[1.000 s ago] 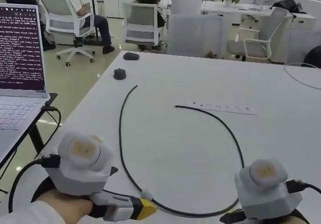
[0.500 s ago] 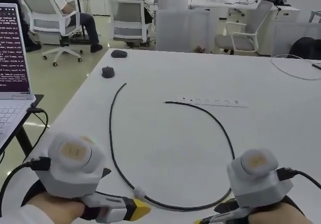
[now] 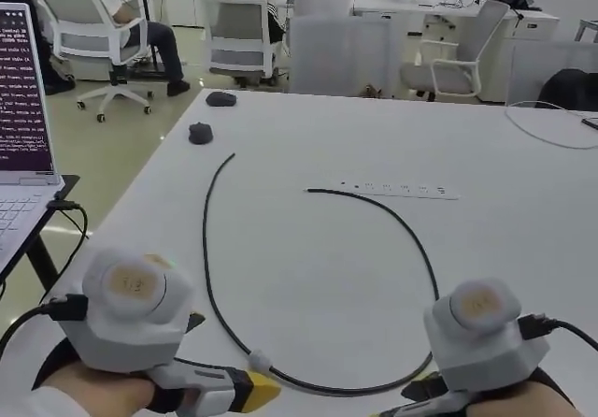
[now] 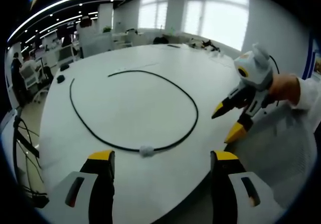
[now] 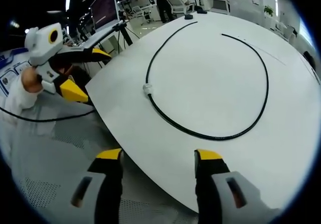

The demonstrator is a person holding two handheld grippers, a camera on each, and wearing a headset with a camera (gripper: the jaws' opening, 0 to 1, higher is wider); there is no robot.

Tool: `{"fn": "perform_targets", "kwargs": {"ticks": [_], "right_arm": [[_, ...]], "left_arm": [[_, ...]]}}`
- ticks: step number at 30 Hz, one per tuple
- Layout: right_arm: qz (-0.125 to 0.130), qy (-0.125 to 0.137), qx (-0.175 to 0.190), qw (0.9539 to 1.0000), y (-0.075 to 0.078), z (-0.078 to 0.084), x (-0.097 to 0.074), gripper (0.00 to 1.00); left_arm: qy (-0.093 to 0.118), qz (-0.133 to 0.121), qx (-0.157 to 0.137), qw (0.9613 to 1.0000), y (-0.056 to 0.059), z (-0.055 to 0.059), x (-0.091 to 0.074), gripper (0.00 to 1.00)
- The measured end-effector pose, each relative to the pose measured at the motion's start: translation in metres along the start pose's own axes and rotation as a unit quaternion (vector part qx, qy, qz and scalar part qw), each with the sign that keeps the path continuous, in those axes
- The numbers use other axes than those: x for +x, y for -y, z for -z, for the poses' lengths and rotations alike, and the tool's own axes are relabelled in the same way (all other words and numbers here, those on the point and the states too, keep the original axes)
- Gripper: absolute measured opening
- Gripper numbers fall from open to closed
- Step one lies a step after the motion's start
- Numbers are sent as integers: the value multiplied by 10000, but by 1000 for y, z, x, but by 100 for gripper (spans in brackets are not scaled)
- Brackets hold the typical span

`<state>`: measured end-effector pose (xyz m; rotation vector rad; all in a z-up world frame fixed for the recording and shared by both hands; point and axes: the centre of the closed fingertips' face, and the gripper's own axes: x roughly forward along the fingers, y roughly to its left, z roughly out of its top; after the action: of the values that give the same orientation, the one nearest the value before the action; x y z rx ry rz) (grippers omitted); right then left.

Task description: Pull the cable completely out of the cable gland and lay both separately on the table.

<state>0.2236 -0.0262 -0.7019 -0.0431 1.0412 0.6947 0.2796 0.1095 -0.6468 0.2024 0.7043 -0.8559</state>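
One cable (image 3: 204, 249), one gland (image 3: 260, 361) (on it)

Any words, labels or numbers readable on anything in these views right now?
Laptop screen: rows of pale text on a dark window, too small to read.
White strip on the table: small dark marks, too blurred to read.
Nothing else bears readable text.

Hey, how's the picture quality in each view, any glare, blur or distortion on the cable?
Head view: even light, the cable sharp on the white table. Left gripper view: fisheye bends the table edge, and the windows are blown out. Right gripper view: same bending, dim upper left, the cable gland small but clear.
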Motion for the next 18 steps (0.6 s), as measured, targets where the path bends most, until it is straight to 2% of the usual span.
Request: {"fn": "perform_targets", "kwargs": {"ticks": [12,18], "right_arm": [[22,-45,-63,10000,1,1,1,58],[64,-24,-278,9996,-1,-5,2,55]], "left_arm": [[-33,-36,-92,9999,-3,2,-1,78],[4,-36,-134,9999,-5,0,-1,78]]}}
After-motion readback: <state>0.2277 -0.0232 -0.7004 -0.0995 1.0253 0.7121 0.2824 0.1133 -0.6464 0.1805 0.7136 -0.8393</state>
